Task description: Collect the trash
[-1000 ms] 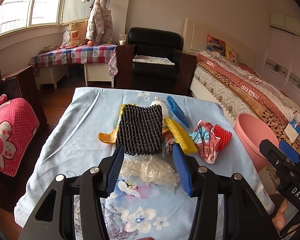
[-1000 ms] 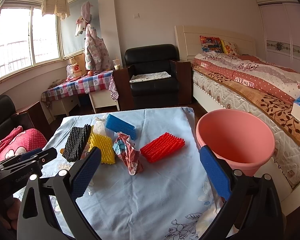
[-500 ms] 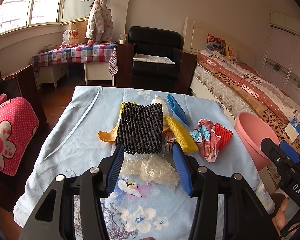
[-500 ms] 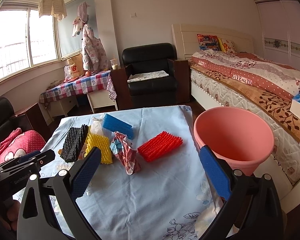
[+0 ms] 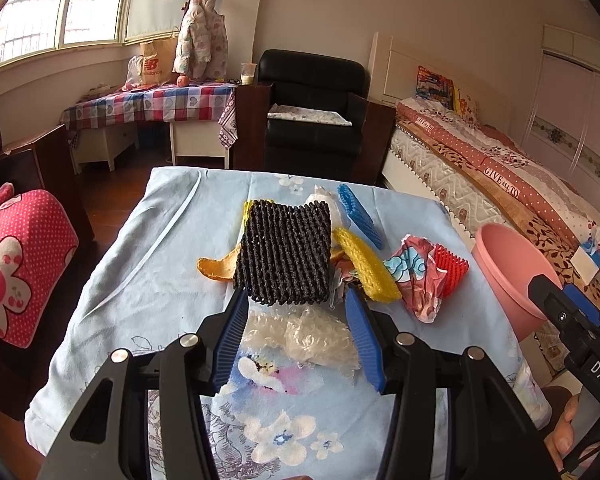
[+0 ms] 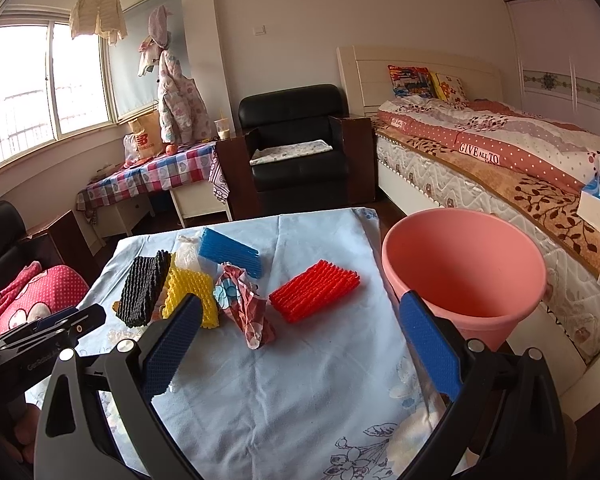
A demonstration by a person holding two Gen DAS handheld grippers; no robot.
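Trash lies on a table under a light blue floral cloth (image 5: 140, 288): black foam netting (image 5: 286, 254), yellow netting (image 5: 364, 264), blue netting (image 5: 358, 216), red netting (image 6: 314, 290), a crumpled patterned wrapper (image 6: 246, 306), an orange peel (image 5: 216, 268) and clear bubble wrap (image 5: 304, 334). My left gripper (image 5: 296, 300) is open, its jaws either side of the bubble wrap. My right gripper (image 6: 300, 316) is wide open and empty above the near cloth, the red netting beyond it. A pink bucket (image 6: 464, 276) stands at the table's right edge.
A bed (image 6: 500, 160) runs along the right behind the bucket. A black armchair (image 5: 312, 120) stands beyond the table's far end. A red dotted cushion (image 5: 16, 264) lies to the left. A checked side table (image 5: 148, 104) stands under the window.
Both grippers have drifted slightly; the right one shifted a little so the table and bucket sit marginally lower in view. Nothing was grasped or released.
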